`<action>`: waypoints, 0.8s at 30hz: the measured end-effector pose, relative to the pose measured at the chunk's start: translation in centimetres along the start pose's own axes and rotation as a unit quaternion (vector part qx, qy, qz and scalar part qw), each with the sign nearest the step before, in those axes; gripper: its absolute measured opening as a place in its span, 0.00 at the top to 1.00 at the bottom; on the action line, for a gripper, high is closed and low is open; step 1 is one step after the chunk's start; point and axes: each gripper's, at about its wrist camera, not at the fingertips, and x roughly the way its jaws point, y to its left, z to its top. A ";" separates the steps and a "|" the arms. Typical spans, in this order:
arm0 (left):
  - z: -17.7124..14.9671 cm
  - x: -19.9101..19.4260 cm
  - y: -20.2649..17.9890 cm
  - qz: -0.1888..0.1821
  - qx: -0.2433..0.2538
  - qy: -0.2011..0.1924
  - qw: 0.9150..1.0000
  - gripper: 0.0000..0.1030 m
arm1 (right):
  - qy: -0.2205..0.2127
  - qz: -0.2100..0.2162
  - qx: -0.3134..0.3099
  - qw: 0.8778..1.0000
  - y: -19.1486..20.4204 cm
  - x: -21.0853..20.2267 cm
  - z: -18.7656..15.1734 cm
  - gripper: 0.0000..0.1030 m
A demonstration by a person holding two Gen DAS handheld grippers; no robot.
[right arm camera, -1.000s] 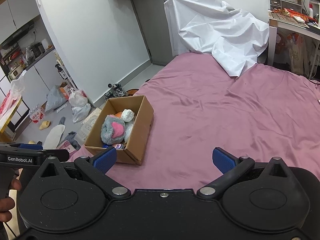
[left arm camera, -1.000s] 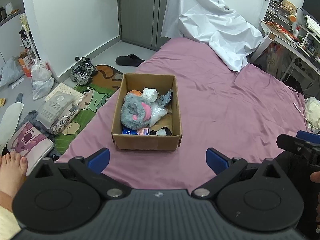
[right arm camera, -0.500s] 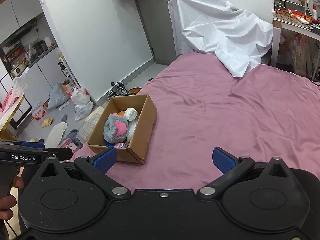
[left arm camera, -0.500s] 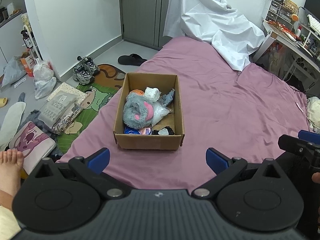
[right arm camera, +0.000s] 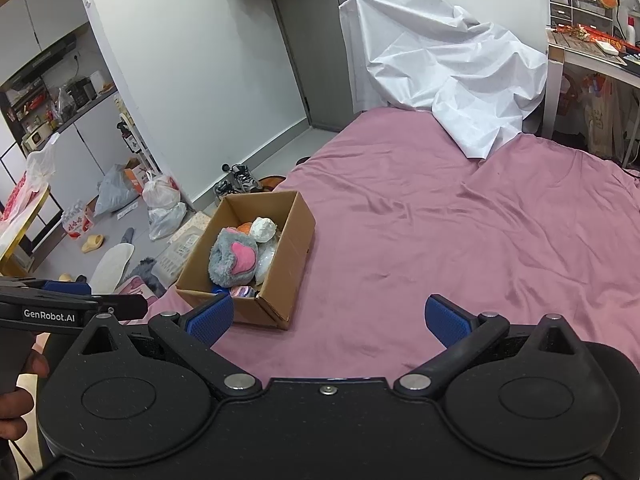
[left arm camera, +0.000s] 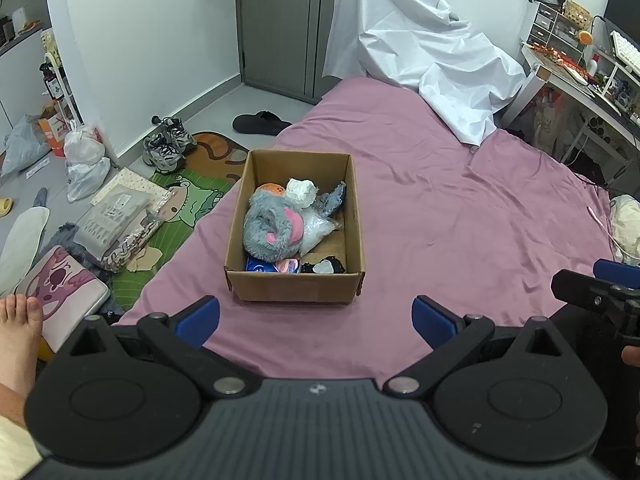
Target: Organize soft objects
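An open cardboard box (left arm camera: 294, 288) sits on the purple bed near its left edge; it also shows in the right wrist view (right arm camera: 298, 216). Inside lie a grey and pink plush toy (left arm camera: 266, 228) (right arm camera: 234, 260), a white soft ball (left arm camera: 301, 193) (right arm camera: 263, 229), an orange item (left arm camera: 271, 188), a clear plastic bag (left arm camera: 314, 229) and small blue and pink things at the near end. My left gripper (left arm camera: 316, 316) is open and empty, short of the box. My right gripper (right arm camera: 328, 318) is open and empty, to the right of the box.
The purple bed sheet (left arm camera: 460, 216) stretches right of the box. A white sheet (left arm camera: 420, 52) covers something at the bed's far end. The floor on the left holds shoes (left arm camera: 166, 148), bags (left arm camera: 86, 164), mats and a slipper (left arm camera: 260, 122). A cluttered desk (left arm camera: 580, 80) stands at the right.
Both grippers have drawn back and risen slightly, so the box sits a little farther and more central in view. Jaws stay open and empty.
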 end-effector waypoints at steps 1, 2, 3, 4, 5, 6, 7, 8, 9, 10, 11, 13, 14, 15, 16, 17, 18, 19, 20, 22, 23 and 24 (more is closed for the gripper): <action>0.0 0.0 0.0 0.000 0.000 0.000 1.000 0.01 | 0.000 0.000 -0.001 1.000 0.0 0.0 0.0 0.00; 0.0 0.0 0.0 0.000 0.000 0.000 1.000 0.01 | 0.001 -0.001 -0.001 1.000 0.1 0.0 0.0 0.00; 0.0 0.0 0.0 0.000 0.001 0.000 1.000 0.01 | 0.001 -0.001 -0.001 1.000 0.1 0.0 0.0 0.00; 0.0 0.0 0.0 0.000 0.001 0.000 1.000 0.01 | 0.001 -0.001 -0.001 1.000 0.1 0.0 0.0 0.00; 0.0 0.0 0.0 0.000 0.001 0.000 1.000 0.01 | 0.001 -0.001 -0.002 1.000 0.1 0.0 0.0 0.00; 0.0 0.0 0.0 0.000 0.000 0.000 1.000 0.01 | 0.002 -0.001 -0.002 1.000 0.1 -0.1 0.0 0.00; 0.0 0.0 0.0 0.000 0.000 0.000 1.000 0.01 | 0.001 -0.001 -0.002 1.000 0.2 -0.1 0.0 0.00; 0.0 0.0 0.0 0.000 0.000 0.000 1.000 0.01 | 0.001 -0.001 -0.002 1.000 0.2 0.0 0.0 0.00; 0.0 0.0 0.0 0.000 0.000 0.000 1.000 0.01 | 0.001 -0.001 -0.002 1.000 0.2 0.0 0.0 0.00; 0.0 0.0 0.0 0.000 0.000 0.000 1.000 0.01 | 0.001 -0.001 -0.003 1.000 0.3 -0.1 0.0 0.00; 0.0 0.0 0.0 0.000 0.000 0.000 1.000 0.01 | 0.001 -0.001 -0.004 1.000 0.3 -0.1 0.0 0.00; 0.0 0.0 0.1 0.000 -0.001 0.000 1.000 0.01 | 0.001 -0.001 -0.005 1.000 0.3 -0.2 0.0 0.00; 0.0 0.0 0.0 0.001 -0.002 0.000 1.000 0.01 | 0.002 -0.001 -0.006 1.000 0.3 -0.1 0.0 0.00; 0.0 -0.1 0.0 0.003 -0.003 0.000 1.000 0.01 | 0.002 -0.001 -0.006 1.000 0.3 -0.1 0.0 0.00; 0.1 -0.2 0.0 0.004 -0.004 -0.001 1.000 0.01 | 0.002 -0.003 -0.006 1.000 0.3 -0.1 0.0 0.00; 0.1 -0.2 0.0 0.003 -0.005 -0.001 1.000 0.01 | 0.003 -0.004 -0.007 1.000 0.4 0.0 0.0 0.00; 0.1 -0.3 0.0 0.004 -0.005 -0.001 1.000 0.01 | 0.004 -0.005 -0.006 1.000 0.3 0.0 0.0 0.00; 0.1 -0.3 0.1 0.004 -0.004 -0.001 1.000 0.01 | 0.005 -0.005 -0.006 1.000 0.3 0.1 0.0 0.00; 0.1 -0.3 0.0 0.004 -0.004 -0.002 1.000 0.01 | 0.004 -0.004 -0.005 1.000 0.3 0.1 0.0 0.00; 0.1 -0.3 0.0 0.003 -0.003 -0.002 1.000 0.01 | 0.004 -0.005 -0.006 1.000 0.3 0.1 0.1 0.00; 0.1 -0.3 -0.1 0.003 -0.003 -0.002 1.000 0.01 | 0.005 -0.005 -0.006 1.000 0.3 0.2 0.1 0.00; 0.0 -0.3 -0.1 0.002 -0.002 -0.002 1.000 0.01 | 0.005 -0.005 -0.006 1.000 0.3 0.2 0.0 0.00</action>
